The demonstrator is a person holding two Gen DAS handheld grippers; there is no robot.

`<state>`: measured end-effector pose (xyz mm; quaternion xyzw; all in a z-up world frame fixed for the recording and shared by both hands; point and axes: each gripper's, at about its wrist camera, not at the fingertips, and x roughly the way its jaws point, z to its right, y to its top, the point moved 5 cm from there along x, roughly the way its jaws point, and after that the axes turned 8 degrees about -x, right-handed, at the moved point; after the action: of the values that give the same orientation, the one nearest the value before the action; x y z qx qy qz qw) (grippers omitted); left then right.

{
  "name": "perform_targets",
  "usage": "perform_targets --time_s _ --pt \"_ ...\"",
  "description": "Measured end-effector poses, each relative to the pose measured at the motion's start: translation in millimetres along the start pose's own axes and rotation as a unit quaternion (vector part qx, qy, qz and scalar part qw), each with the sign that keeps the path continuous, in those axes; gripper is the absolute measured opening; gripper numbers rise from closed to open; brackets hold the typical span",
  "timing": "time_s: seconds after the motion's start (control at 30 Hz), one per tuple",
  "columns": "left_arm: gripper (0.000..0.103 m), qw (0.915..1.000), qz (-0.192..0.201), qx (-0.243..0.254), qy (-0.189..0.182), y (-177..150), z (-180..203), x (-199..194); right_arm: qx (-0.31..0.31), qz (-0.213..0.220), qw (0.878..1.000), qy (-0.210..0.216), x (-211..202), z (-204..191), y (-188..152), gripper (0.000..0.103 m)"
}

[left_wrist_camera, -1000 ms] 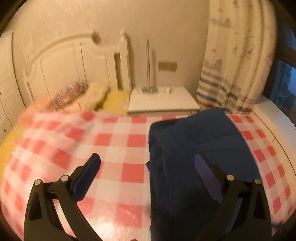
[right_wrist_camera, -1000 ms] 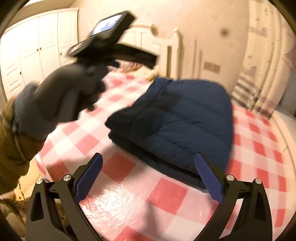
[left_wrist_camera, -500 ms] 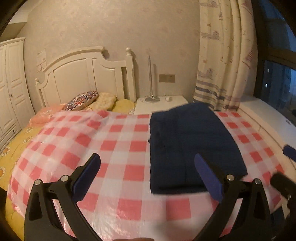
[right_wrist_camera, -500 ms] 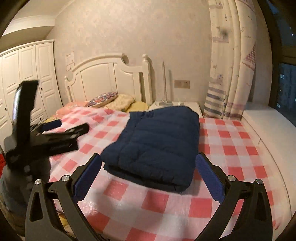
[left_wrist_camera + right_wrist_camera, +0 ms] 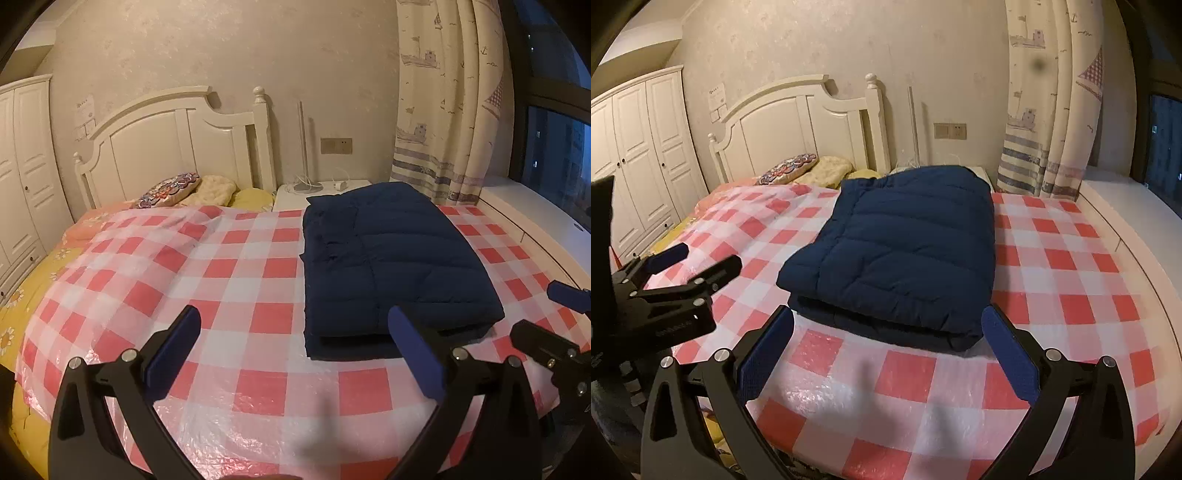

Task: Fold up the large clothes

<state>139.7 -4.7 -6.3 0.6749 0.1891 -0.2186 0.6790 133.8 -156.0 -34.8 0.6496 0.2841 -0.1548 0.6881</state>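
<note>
Both grippers have drawn back from the jacket since the earlier frames and hang clear of it. Left gripper, fingers wide apart, holds nothing above the checked cover. Jacket, folded, lies right of centre on the bed. Right gripper, fingers likewise apart, faces its near edge.

Both claws drawn back from folded jacket, left claw lowered beside bed
</note>
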Motion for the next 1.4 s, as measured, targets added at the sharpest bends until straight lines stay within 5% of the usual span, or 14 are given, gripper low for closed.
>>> perform_targets --time_s 1.4 --pt "0.101 0.9996 0.028 0.000 -0.001 3.6 1.6 -15.5 0.003 0.004 1.000 0.004 -3.6 -2.2 -0.5 0.098"
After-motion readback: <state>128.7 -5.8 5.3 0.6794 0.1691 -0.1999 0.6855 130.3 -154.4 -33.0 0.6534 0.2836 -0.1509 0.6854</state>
